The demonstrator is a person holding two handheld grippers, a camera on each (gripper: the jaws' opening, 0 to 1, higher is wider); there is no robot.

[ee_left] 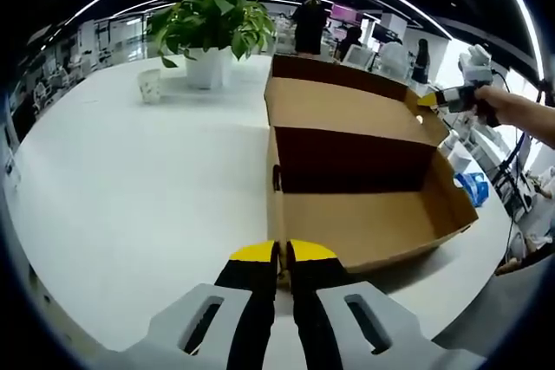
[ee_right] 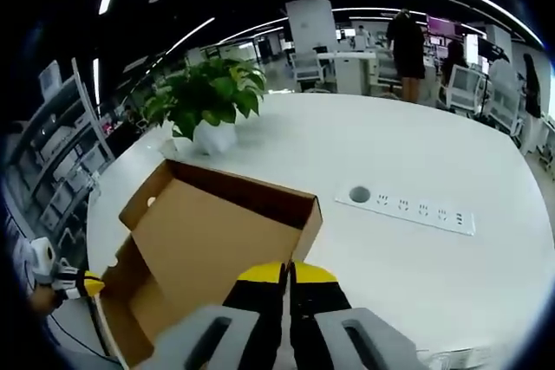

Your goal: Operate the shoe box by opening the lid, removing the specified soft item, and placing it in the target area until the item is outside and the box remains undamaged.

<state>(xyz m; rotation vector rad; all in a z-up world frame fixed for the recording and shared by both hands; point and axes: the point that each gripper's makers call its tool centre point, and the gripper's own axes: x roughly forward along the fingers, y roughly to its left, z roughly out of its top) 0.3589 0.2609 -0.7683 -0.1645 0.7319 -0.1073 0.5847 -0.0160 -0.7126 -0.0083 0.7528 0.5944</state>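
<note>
White table [ee_left: 130, 205] carries everything; open cardboard shoe box [ee_left: 364, 171] sits near its edge, lid [ee_left: 342, 101] flipped back, interior brown with nothing visible inside from either camera. Left claw [ee_left: 283, 253] is low at the box's near wall, yellow tips together and touching or pinching the cardboard edge; can't tell which. Right claw [ee_right: 288, 273] has tips together at the top rim of the lid, black arms running up from the bottom of its view; contact with the rim likely but grip not confirmable. Left gripper view also picks up the right claw from outside, at the lid's far corner, held in a hand [ee_left: 490, 103] with forearm coming in from the right. Right gripper view catches the left claw's yellow tip at the box's lower-left corner, plus a white power strip [ee_right: 406, 208] set in the table. Potted plant [ee_left: 211, 28] stands past the box, small cup [ee_left: 150, 86] beside it. Office desks and people blurred behind.
</note>
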